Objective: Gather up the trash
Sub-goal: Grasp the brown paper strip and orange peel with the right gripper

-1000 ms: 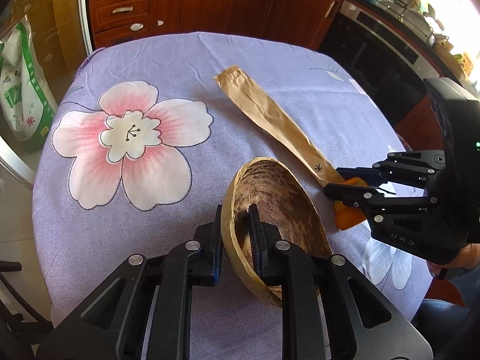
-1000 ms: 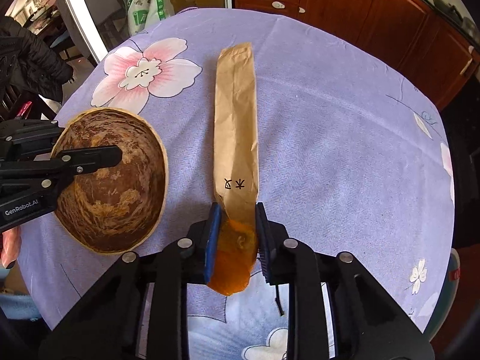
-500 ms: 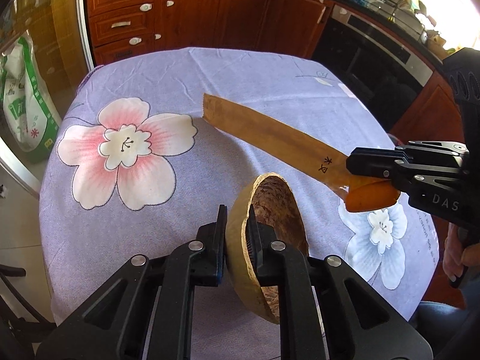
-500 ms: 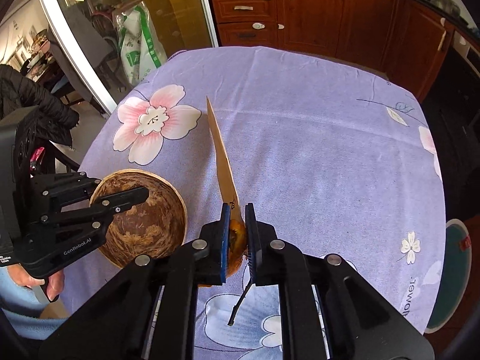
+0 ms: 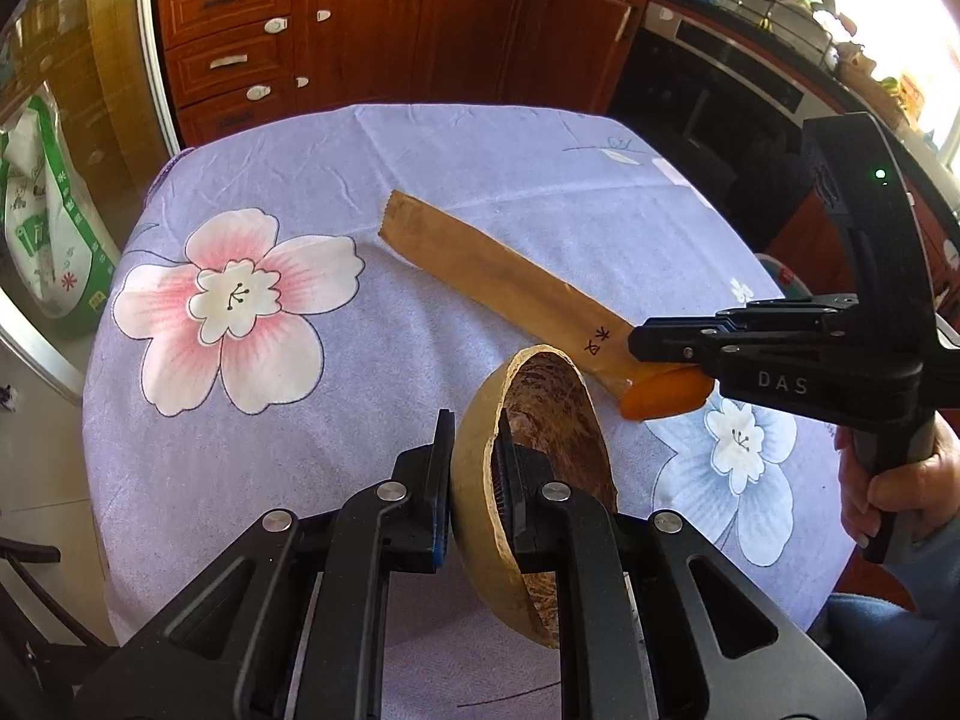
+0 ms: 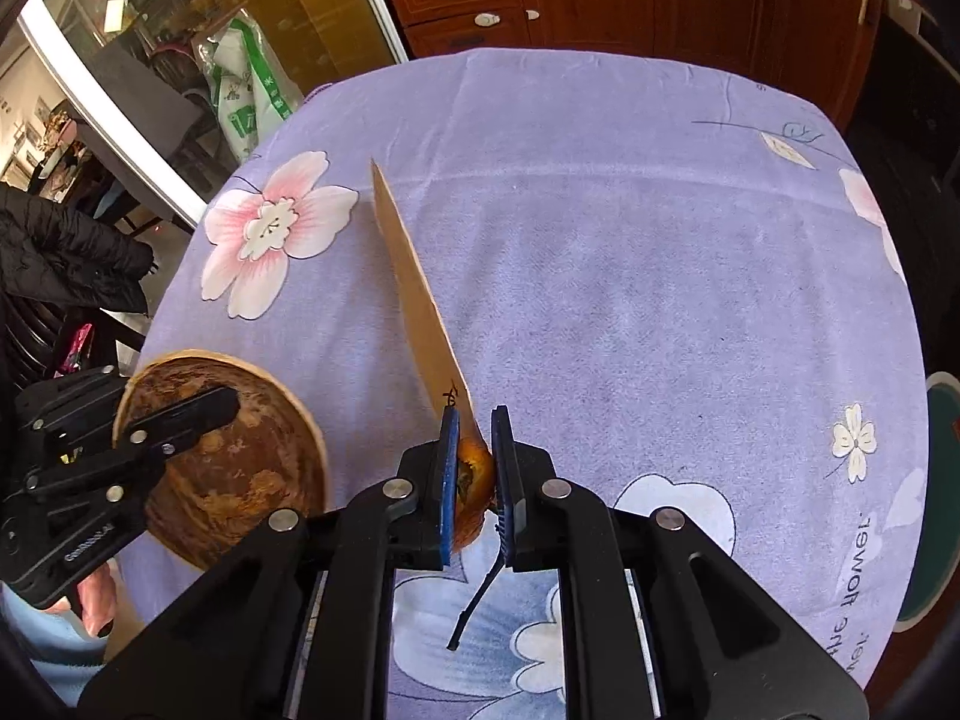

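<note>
1. Your left gripper (image 5: 474,468), at the bottom centre of the left wrist view, is nearly closed, pinching the wall of a tan, bowl-shaped half coconut shell (image 5: 534,480) with a dark brown mottled inside: one pad is on the outer skin, the other inside the hollow.
2. The shell stands tilted on edge, its open side facing the right of that frame.
3. Your right gripper (image 6: 474,468), at the bottom centre of the right wrist view, is clamped almost shut on an orange piece of food (image 6: 471,480) sticking out of the near end of a long, flat brown paper sleeve (image 6: 414,288).
4. The sleeve's long axis runs from those pads up and to the left of the frame, its free end pointing at the pink flower print (image 6: 270,228). In that view you see it nearly edge-on; in the left wrist view its broad face shows, running from right of centre to upper left.
5. Black handwritten marks sit near the gripped end.
6. Below both lies a round table under a lilac flowered tablecloth (image 5: 480,180).
7. Red-brown wooden cabinets (image 5: 360,30) fill the top of the left view.
</note>
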Demonstrator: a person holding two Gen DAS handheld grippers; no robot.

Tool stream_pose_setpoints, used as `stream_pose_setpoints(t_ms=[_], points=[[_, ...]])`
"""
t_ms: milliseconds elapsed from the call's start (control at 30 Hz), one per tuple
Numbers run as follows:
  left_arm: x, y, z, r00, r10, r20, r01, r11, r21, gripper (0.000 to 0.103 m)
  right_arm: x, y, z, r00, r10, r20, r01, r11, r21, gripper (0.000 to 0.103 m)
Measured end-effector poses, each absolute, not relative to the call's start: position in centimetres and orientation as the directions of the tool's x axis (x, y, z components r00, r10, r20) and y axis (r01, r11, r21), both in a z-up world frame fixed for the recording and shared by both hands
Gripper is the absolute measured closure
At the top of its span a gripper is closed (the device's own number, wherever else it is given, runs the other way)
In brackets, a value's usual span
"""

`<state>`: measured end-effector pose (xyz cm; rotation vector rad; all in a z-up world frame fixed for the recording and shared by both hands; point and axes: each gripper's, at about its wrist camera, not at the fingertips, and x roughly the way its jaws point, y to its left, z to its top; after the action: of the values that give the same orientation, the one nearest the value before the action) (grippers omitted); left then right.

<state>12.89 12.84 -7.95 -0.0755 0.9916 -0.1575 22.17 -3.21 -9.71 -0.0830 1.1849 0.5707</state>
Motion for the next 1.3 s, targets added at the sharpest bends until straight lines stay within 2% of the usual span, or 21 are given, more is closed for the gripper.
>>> stream_pose_setpoints(t_ms=[300,367,433,467,500,533,700,867,1000,1167,1200,1300], points=[[13.5,13.3,-9.6,0.506,-0.190,-0.842,0.103,0.982,-0.160,0.090,21.5,-4.5,-10.4,0.238,0.353,-0.905,-0.471,0.857,0.210,0.072],[13.6,13.4,-9.7,0.504,-0.197,-0.841,0.105,0.980,-0.167,0.090,20.8,-4.3,-10.5,0.222,0.353,-0.909,-0.489,0.847,0.210,0.063],[13.6,13.4,-9.7,0.505,-0.199,-0.840,0.104,0.980,-0.169,0.090,20.2,-4.0,-10.6,0.218,0.347,-0.912,-0.508,0.838,0.197,0.064],[13.6,13.4,-9.7,0.507,-0.196,-0.840,0.103,0.981,-0.167,0.090,19.9,-3.9,-10.7,0.223,0.341,-0.913,-0.515,0.837,0.186,0.068],[13.6,13.4,-9.6,0.512,-0.190,-0.838,0.100,0.982,-0.161,0.090,19.7,-3.7,-10.6,0.235,0.332,-0.914,-0.522,0.836,0.170,0.077],[13.6,13.5,-9.5,0.519,-0.180,-0.836,0.095,0.984,-0.153,0.090,19.4,-3.5,-10.4,0.247,0.322,-0.914,-0.529,0.835,0.151,0.092],[13.9,14.7,-8.9,0.539,-0.184,-0.822,0.068,0.982,-0.176,0.090,18.9,-4.0,-8.5,0.299,0.287,-0.910,-0.519,0.849,0.097,0.093],[14.8,15.1,-9.0,0.536,-0.204,-0.819,0.067,0.978,-0.199,0.090,21.6,-3.8,-7.0,0.310,0.335,-0.890,-0.495,0.856,0.150,0.093],[14.9,15.0,-8.9,0.537,-0.213,-0.816,0.078,0.976,-0.203,0.090,24.4,-1.6,-8.3,0.279,0.372,-0.885,-0.491,0.847,0.202,0.093],[15.1,15.8,-9.5,0.526,-0.219,-0.822,0.071,0.974,-0.214,0.090,25.3,0.5,-10.5,0.239,0.366,-0.899,-0.516,0.832,0.202,0.090],[15.1,15.9,-9.7,0.521,-0.220,-0.825,0.069,0.974,-0.216,0.090,25.3,0.6,-10.6,0.249,0.357,-0.900,-0.520,0.833,0.186,0.088],[15.3,16.1,-10.1,0.516,-0.229,-0.826,0.066,0.971,-0.228,0.090,25.6,0.5,-10.6,0.268,0.340,-0.901,-0.519,0.839,0.162,0.072]])
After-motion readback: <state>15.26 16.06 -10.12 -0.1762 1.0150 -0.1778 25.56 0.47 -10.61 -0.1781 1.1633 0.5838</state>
